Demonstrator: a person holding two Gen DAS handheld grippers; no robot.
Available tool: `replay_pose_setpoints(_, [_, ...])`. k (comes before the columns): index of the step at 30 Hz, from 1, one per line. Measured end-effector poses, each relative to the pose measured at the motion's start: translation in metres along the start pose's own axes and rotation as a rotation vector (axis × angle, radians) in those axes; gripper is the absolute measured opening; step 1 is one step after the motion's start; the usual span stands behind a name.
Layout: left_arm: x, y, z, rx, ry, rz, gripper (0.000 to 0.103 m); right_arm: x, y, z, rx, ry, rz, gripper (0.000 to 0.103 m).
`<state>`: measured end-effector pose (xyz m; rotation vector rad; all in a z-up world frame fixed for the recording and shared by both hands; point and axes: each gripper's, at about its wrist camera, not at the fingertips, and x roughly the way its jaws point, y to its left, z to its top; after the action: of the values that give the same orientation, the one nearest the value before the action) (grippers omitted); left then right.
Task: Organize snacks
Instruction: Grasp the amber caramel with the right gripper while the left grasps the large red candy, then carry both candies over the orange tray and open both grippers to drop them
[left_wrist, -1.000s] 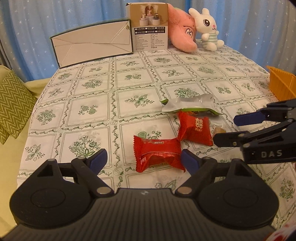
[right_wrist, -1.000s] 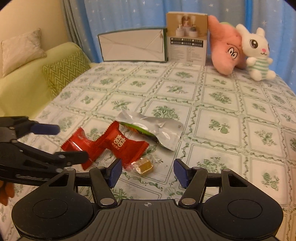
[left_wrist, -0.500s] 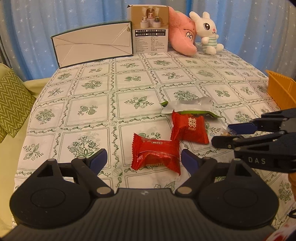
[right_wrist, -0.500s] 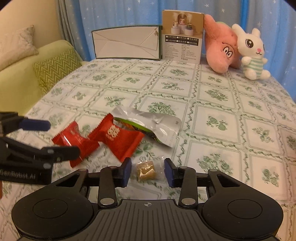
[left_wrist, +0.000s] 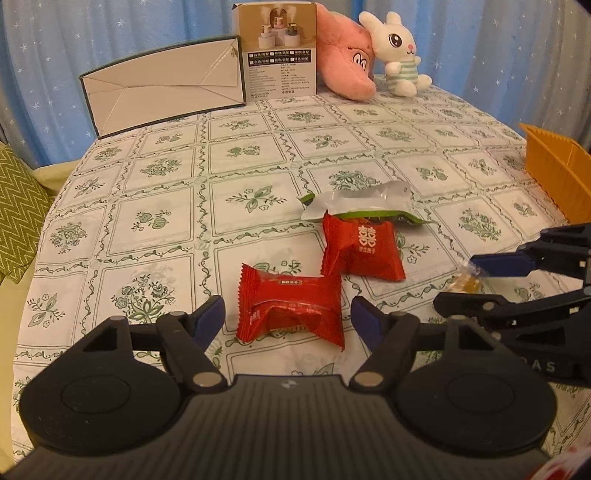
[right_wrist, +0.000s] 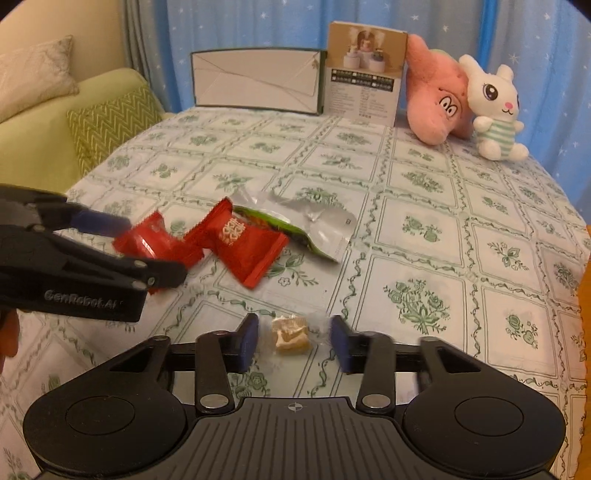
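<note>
Two red snack packets lie on the floral tablecloth. The near one (left_wrist: 291, 308) (right_wrist: 159, 242) sits between the open fingers of my left gripper (left_wrist: 288, 317). The other red packet (left_wrist: 362, 249) (right_wrist: 247, 245) lies beyond it, against a silver and green packet (left_wrist: 364, 203) (right_wrist: 306, 221). A small clear-wrapped tan candy (right_wrist: 290, 334) (left_wrist: 467, 282) lies between the open fingers of my right gripper (right_wrist: 293, 341); the fingers stand close on either side without pinching it. My right gripper also shows in the left wrist view (left_wrist: 476, 284).
An orange bin (left_wrist: 557, 171) stands at the table's right edge. At the back stand a flat white box (left_wrist: 162, 85), a printed carton (left_wrist: 279, 48), a pink plush (left_wrist: 343, 66) and a white bunny plush (left_wrist: 399, 59). A green sofa (right_wrist: 55, 140) is on the left.
My right gripper moved forward around the small candy and narrowed its opening. My left gripper advanced so that the near red packet lies between its fingers.
</note>
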<state>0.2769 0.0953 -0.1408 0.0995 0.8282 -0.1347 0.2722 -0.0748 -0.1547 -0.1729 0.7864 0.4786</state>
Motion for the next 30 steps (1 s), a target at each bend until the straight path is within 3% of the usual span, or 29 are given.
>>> replay_pose_setpoints(6, [0.001, 0.000, 0.000, 0.001, -0.014, 0.005, 0.054, -0.001, -0.002, -0.004, -0.011, -0.012, -0.005, 0.054])
replay_pose_setpoints(11, [0.000, -0.002, 0.000, -0.001, -0.015, -0.004, 0.043, -0.003, 0.003, -0.005, -0.029, -0.018, 0.001, 0.039])
replay_pose_setpoints(30, [-0.036, -0.018, 0.004, -0.035, -0.076, -0.035, 0.041, -0.050, -0.014, -0.007, 0.049, -0.094, -0.060, 0.035])
